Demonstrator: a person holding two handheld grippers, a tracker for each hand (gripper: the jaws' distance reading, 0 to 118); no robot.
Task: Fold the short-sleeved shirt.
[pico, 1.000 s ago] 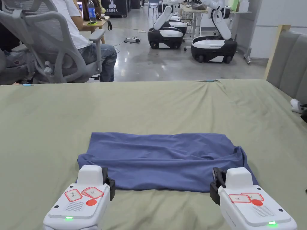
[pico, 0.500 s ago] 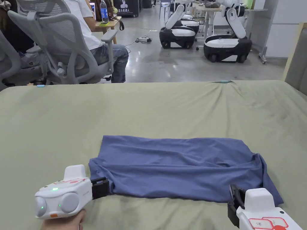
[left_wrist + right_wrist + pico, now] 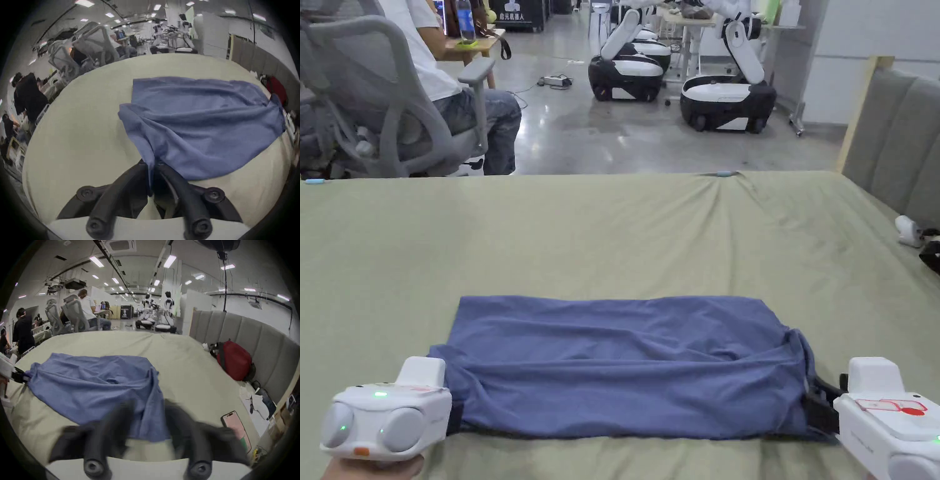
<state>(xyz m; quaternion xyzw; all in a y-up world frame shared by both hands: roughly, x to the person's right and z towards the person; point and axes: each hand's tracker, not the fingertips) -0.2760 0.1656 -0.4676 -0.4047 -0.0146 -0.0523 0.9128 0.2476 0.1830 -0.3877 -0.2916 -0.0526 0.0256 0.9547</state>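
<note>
Blue short-sleeved shirt (image 3: 625, 365) is lying folded on the green sheet (image 3: 612, 237). Left gripper (image 3: 151, 165), at 8 o'clock, is clamping its corner; right gripper (image 3: 149, 415), at 4 o'clock, is straddling cloth, grip unclear.

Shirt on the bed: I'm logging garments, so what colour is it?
The shirt is plain blue; the head view shows it best.

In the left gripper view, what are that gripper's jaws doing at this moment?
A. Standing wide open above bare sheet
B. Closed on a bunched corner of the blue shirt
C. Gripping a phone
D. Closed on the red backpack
B: in the left gripper view the left gripper has its two dark jaws drawn together with a gathered corner of the blue shirt pinched between them, the cloth fanning out over the green sheet.
</note>
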